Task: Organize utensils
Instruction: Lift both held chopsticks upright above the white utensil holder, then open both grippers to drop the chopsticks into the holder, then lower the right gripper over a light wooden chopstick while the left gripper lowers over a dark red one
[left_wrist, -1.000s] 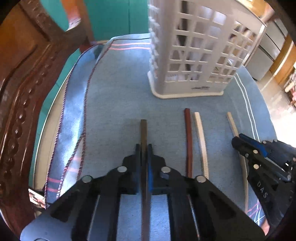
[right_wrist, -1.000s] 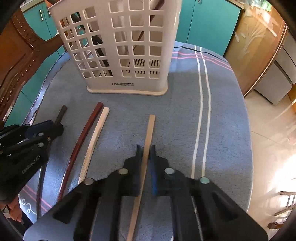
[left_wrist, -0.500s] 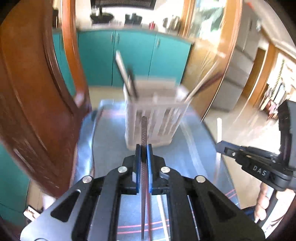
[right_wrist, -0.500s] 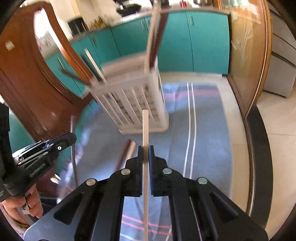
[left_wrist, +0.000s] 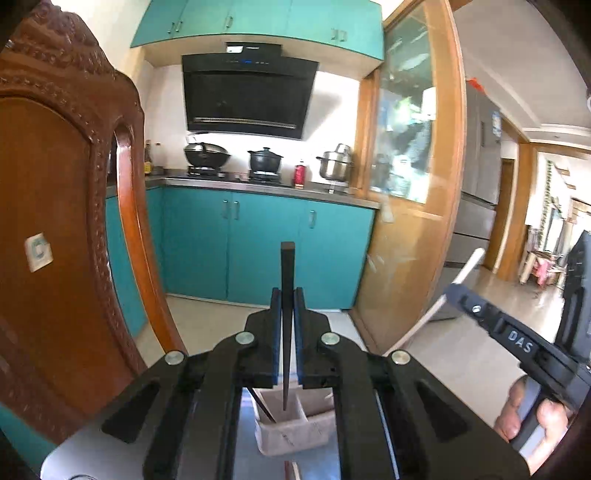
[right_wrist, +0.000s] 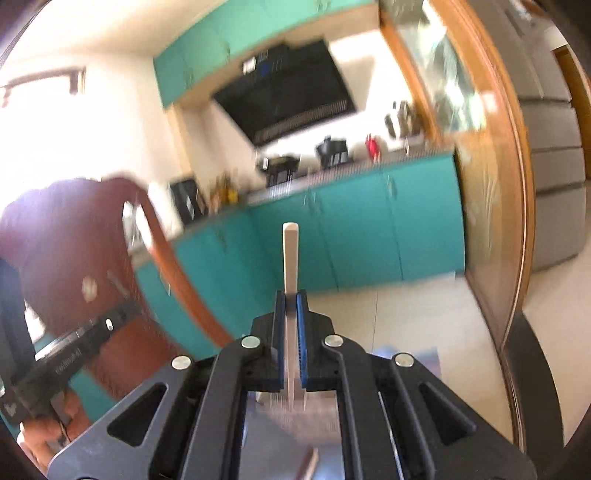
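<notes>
Currently we are cataloguing two claws, each clenched on one chopstick.

Item one: the left gripper (left_wrist: 287, 295) is pinching a dark chopstick (left_wrist: 287, 266) between its blue pads (left_wrist: 275, 332). That stick is running straight along the gap, its blunt end poking out past the fingertips, its thin end hanging back over the white basket (left_wrist: 291, 435) below.

Item two: the right gripper (right_wrist: 291, 297) is squeezing a pale chopstick (right_wrist: 290, 251) in the same fashion, the square end sticking out ahead and the tail trailing down toward the basket (right_wrist: 295, 417), which is blurred in this view.

Views compared: from the left wrist we are seeing the right gripper (left_wrist: 456, 290) from the side with its pale chopstick (left_wrist: 463, 271) slanting through the tip, plus fingers (left_wrist: 546, 421) of the hand on its handle. That view is also showing a brown chopstick (left_wrist: 263, 404) leaning inside the basket. From the right wrist we are seeing the left gripper (right_wrist: 125, 314) at lower left, smeared by motion, and a reddish chopstick (right_wrist: 309, 461) lying below.

Room: a carved wooden chair back (left_wrist: 62, 229) is crowding the left side of both views. Ahead, open floor (left_wrist: 461, 354) is stretching to the teal cabinets (left_wrist: 258, 251).
</notes>
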